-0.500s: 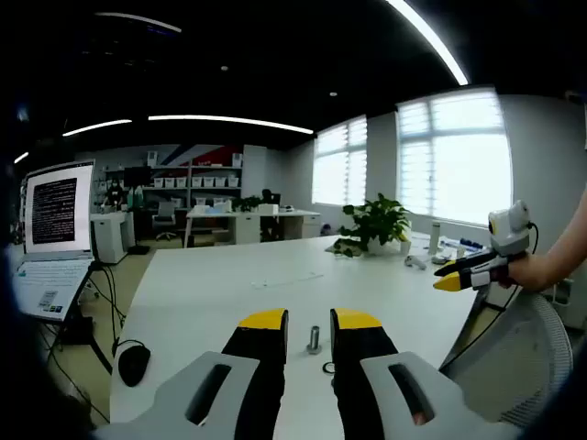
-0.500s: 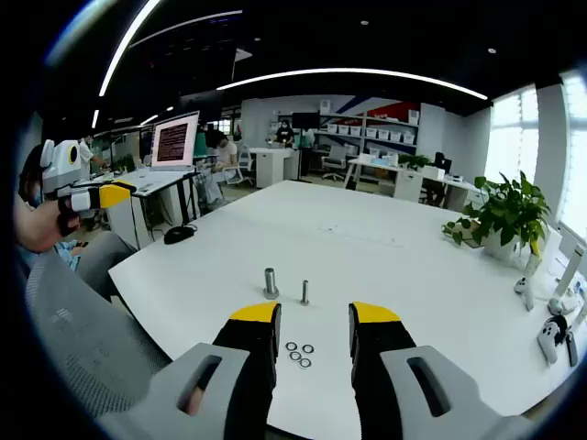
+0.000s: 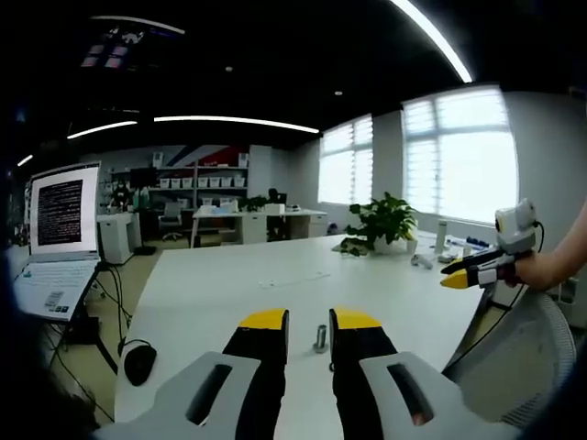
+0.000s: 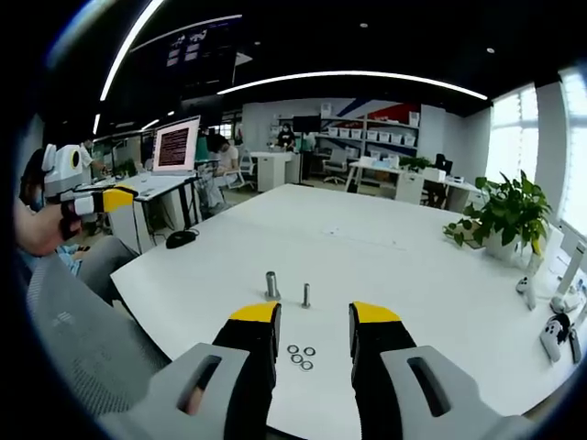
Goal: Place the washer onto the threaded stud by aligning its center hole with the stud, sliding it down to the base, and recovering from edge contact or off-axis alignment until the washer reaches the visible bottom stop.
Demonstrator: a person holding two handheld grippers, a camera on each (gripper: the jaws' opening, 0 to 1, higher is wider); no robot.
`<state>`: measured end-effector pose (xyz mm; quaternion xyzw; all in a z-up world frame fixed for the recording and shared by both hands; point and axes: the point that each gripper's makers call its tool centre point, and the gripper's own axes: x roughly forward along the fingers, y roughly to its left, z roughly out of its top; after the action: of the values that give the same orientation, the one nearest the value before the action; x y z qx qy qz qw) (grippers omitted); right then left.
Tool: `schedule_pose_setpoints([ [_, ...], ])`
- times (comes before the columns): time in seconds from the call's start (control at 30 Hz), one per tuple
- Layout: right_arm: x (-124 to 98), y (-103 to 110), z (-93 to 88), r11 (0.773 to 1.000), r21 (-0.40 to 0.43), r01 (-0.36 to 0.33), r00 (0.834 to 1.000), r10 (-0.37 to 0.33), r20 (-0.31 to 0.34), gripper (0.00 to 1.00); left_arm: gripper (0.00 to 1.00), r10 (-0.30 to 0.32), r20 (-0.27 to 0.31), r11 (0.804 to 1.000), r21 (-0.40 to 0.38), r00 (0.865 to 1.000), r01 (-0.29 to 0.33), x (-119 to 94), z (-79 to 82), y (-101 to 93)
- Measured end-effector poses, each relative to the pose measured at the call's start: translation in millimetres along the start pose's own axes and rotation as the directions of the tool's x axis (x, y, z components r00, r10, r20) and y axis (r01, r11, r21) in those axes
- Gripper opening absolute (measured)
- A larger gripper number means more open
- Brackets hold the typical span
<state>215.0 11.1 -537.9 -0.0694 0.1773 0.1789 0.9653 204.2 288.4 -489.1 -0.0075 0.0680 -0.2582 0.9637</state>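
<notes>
between the earlier pictures and these almost nothing had changed: both views had shifted only slightly, which we put down to small hand movement, and the parts on the table [image 4: 394, 238] lay where they had lain. we judged the task had not really begun, with no washer picked up and nothing on the stud.

in the right gripper view the three washers [image 4: 300, 356] lay in a small cluster on the white top, loose and flat, between the yellow-tipped jaws and just ahead of them. beyond them stood the thin threaded stud [image 4: 305, 294], upright and bare, and just beside it to its left a thicker metal post [image 4: 271, 284]. the right gripper [image 4: 314, 321] hung above the table edge, jaws parted and holding nothing, aimed along the line of washers and stud.

in the left gripper view the left gripper [image 3: 309, 323] was likewise spread and empty, held low and level over the near edge, with a metal post [image 3: 320, 337] showing upright in the gap between its jaws; whether that was the stud or the thicker post we could not tell. each gripper also appeared in the other's view, held up at the side, well apart from the parts.
</notes>
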Motion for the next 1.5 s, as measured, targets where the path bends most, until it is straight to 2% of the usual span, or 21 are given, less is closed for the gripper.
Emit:
schedule_pose_setpoints([
  [0.67, -1.9, -5.3, 1.4, 1.000, 0.015, 0.023, 1.000, -0.023, 0.012, 0.33, 0.15, 0.003, 0.016, 1.000, 0.010, 1.000, -0.003, -2.1, 3.3, 0.1],
  [0.9, -0.9, -6.8, -1.5, 0.999, 0.016, 0.029, 1.000, -0.029, -0.001, 0.33, 0.15, -0.001, 0.022, 1.000, 0.029, 1.000, 0.000, -2.6, 4.6, -2.3],
  [1.5, 0.5, -5.4, -5.0, 1.000, 0.023, 0.021, 1.000, -0.021, -0.018, 0.34, 0.15, 0.021, 0.017, 1.000, 0.016, 1.000, -0.021, -2.7, 4.0, 1.7],
])
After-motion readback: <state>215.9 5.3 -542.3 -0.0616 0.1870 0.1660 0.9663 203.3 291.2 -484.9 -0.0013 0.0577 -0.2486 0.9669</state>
